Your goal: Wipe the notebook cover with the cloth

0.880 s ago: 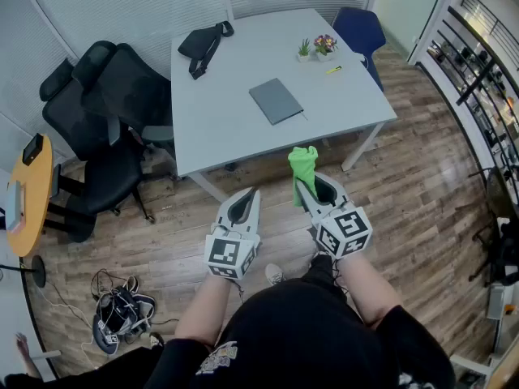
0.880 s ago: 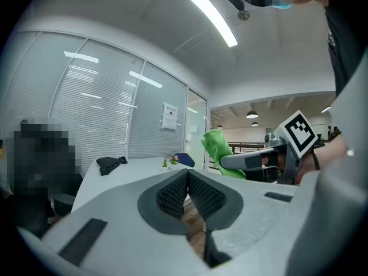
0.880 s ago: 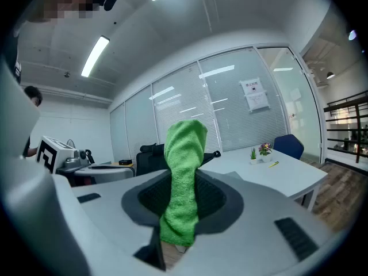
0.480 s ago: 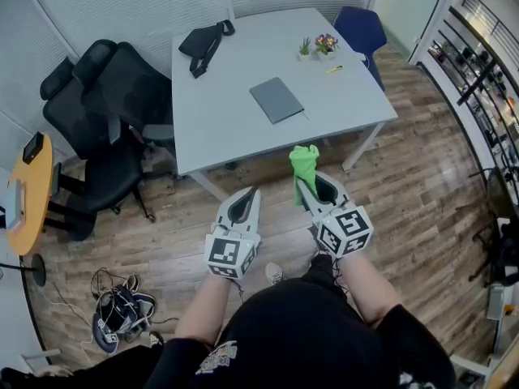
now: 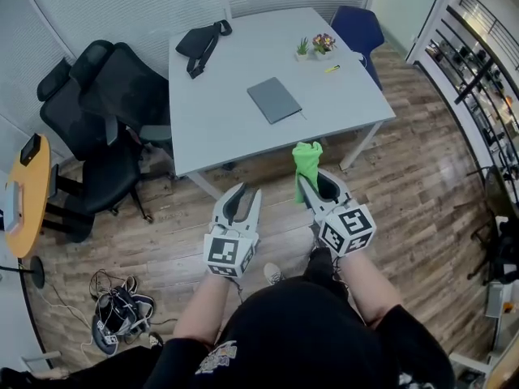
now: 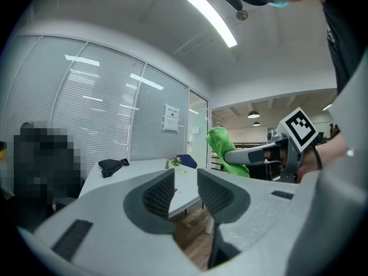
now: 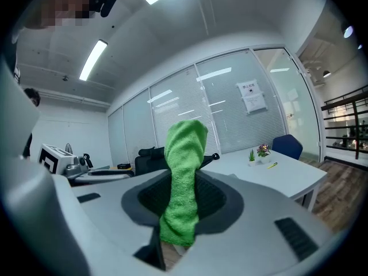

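The grey notebook [image 5: 275, 100] lies closed near the middle of the pale grey table [image 5: 219, 124], well ahead of both grippers. A green cloth [image 5: 306, 162] stands up between the jaws of my right gripper [image 5: 311, 181], which is shut on it; in the right gripper view the cloth [image 7: 185, 154] fills the gap between the pads. My left gripper [image 5: 242, 196] is held beside it over the wooden floor, open with nothing between its jaws. From the left gripper view [image 6: 185, 190] the cloth [image 6: 221, 148] shows to the right, with the table [image 6: 144, 174] ahead.
On the table lie a black bag [image 5: 203, 43], small potted plants [image 5: 315, 47] and a yellow pen [image 5: 333, 69]. Black office chairs [image 5: 113, 104] stand to its left and a blue chair [image 5: 359, 27] behind it. A round orange table [image 5: 24, 193] and cables [image 5: 117, 306] are at left.
The left gripper's jaws stand wider apart than before. Both grippers have edged slightly towards the table, the cloth still in the right one.
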Available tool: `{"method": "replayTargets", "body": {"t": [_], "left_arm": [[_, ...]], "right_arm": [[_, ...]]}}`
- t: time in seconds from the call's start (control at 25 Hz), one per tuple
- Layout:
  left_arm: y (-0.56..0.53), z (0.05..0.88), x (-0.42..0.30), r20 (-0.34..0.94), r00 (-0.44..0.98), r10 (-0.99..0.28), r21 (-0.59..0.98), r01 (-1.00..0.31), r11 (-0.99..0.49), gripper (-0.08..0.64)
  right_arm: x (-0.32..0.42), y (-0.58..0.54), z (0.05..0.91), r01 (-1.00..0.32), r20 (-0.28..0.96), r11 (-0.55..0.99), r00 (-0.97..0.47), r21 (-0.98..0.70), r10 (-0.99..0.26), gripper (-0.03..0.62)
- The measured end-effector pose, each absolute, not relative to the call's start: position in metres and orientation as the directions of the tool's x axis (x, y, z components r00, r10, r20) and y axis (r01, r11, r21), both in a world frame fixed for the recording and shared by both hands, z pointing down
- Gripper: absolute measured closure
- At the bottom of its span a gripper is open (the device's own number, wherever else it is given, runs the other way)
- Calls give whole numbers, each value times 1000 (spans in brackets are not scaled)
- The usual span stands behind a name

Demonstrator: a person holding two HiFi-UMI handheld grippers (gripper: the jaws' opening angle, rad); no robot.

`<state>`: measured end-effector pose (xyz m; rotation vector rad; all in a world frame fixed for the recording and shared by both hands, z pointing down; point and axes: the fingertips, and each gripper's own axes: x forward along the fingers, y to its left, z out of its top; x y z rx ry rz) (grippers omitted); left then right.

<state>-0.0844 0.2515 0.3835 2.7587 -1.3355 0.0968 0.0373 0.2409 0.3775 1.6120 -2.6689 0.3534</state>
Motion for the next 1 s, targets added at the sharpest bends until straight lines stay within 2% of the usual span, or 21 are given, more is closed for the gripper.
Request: {"method": "replayTargets", "body": {"t": [0.04, 0.16, 1.0], "left_arm": [[250, 385, -83, 91, 620, -779, 42, -784, -619, 428], [243, 387, -76, 100, 617, -781, 37, -786, -617, 362], [113, 399, -24, 183, 504, -844, 24, -861, -508, 344]], "right_arm": [[39, 240, 378, -874, 120, 447, -473, -191, -873, 482], [44, 233, 380, -872, 126, 449, -476, -192, -870, 482], [94, 76, 390, -795, 143, 558, -597, -238, -789, 482]]}}
